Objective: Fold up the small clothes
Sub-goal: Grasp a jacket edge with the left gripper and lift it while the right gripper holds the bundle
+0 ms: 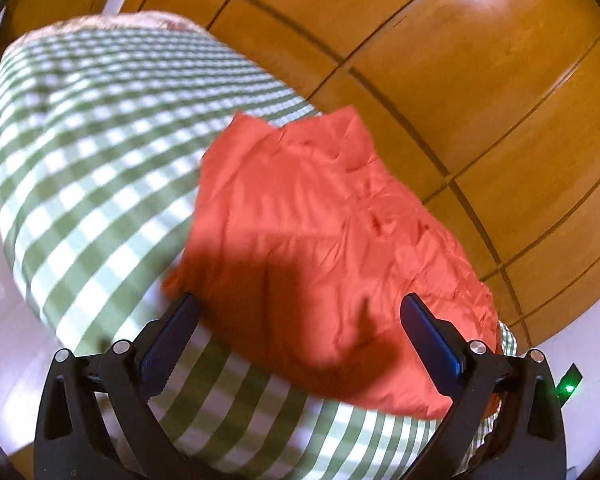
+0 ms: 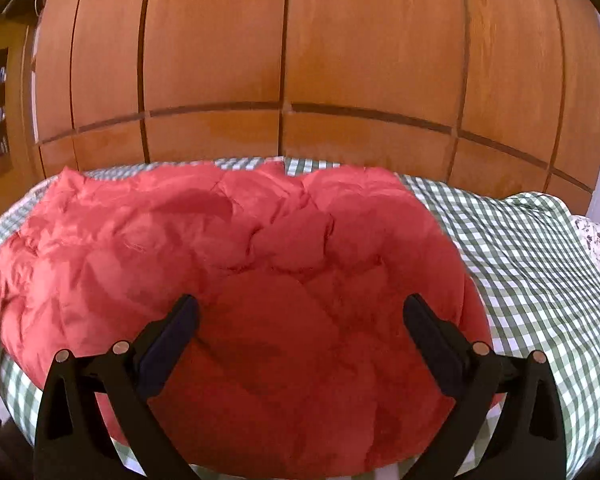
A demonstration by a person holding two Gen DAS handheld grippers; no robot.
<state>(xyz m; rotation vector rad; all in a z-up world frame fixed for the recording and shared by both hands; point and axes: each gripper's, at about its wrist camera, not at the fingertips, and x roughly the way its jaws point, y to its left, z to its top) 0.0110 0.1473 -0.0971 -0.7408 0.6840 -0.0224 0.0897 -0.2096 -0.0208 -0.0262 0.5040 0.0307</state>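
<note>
While both sets of jaws stand apart, empty, red garment (image 2: 236,280) looks light, soft, slippery. Best gripped at an edge or corner off the checked bedcover (image 2: 520,264).

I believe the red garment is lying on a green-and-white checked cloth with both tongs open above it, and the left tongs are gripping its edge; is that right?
Not quite: the left tongs grip nothing. The left wrist view shows their fingers spread wide, with the red garment lying loose between them. The rest holds: it lies on the green-and-white checked cloth, and the right tongs are open too.
</note>
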